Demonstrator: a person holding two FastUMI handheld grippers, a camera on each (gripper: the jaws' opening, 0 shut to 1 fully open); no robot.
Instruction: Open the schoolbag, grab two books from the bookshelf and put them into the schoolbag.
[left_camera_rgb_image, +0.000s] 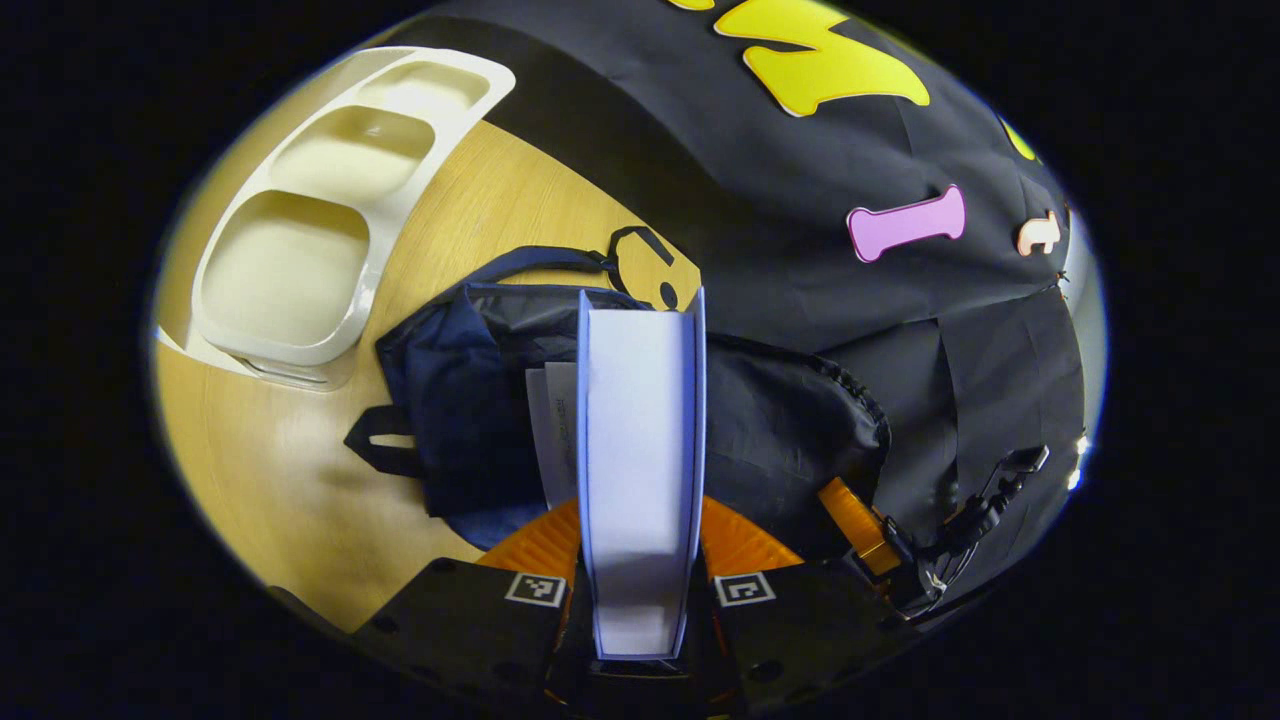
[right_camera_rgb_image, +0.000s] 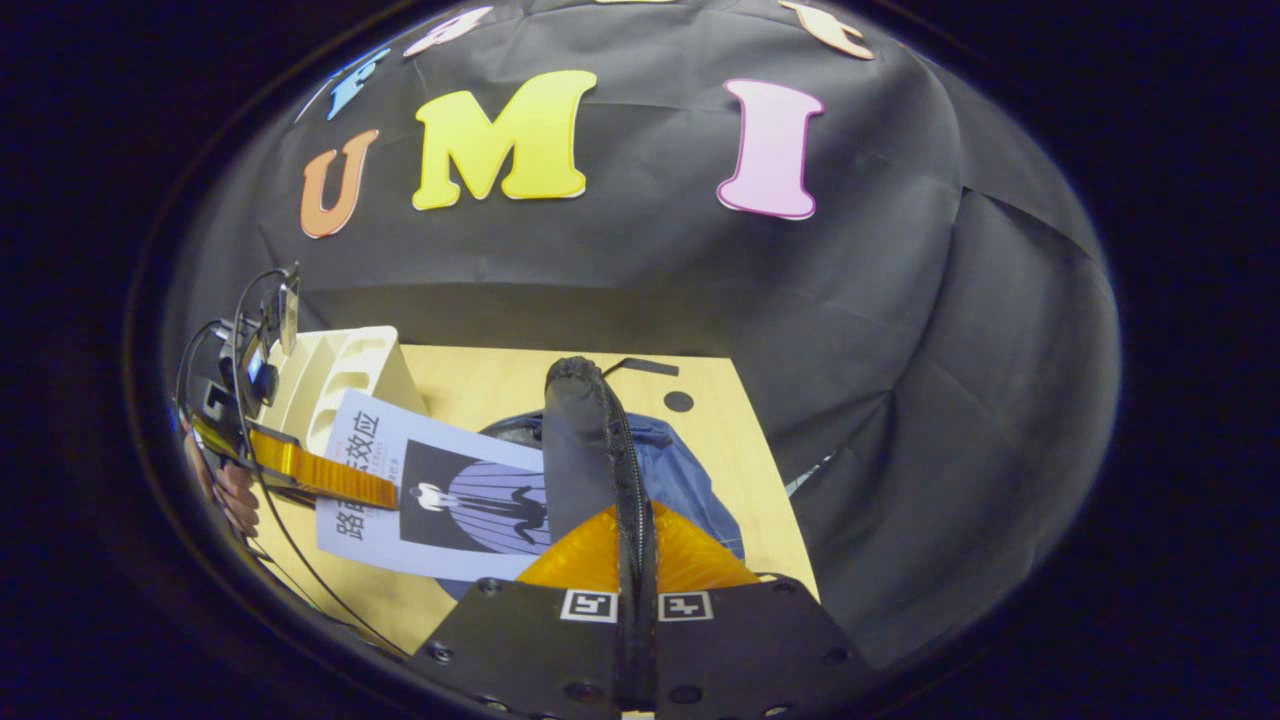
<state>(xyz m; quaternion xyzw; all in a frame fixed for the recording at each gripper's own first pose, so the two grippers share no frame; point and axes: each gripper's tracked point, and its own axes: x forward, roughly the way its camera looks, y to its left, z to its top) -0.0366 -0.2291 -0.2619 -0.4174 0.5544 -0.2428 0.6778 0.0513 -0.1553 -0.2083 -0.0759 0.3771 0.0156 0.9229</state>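
Book (left_camera_rgb_image: 640, 470) stands edge-up between the jaws of the left gripper (left_camera_rgb_image: 640, 590) in the left gripper view, and both fingers press on its covers, so the jaws are closed on it. Its far end reaches over the dark blue schoolbag (left_camera_rgb_image: 460, 420), which lies on the wooden worktop (left_camera_rgb_image: 290, 500) just beside the white bookshelf (left_camera_rgb_image: 300, 250); a second book (left_camera_rgb_image: 552, 430) already sits in the bag's mouth. In the right gripper view, the right gripper (right_camera_rgb_image: 620, 560) has its jaws closed on the black rim of the bag (right_camera_rgb_image: 585, 440) and lifts it up, so the opening stays wide. The left gripper (right_camera_rgb_image: 300, 470) appears at the left there, holding the book (right_camera_rgb_image: 440, 495) over the bag. I judge the step in hand is putting in the last book. The next move calls for lowering it into the opening, then opening the left jaws.
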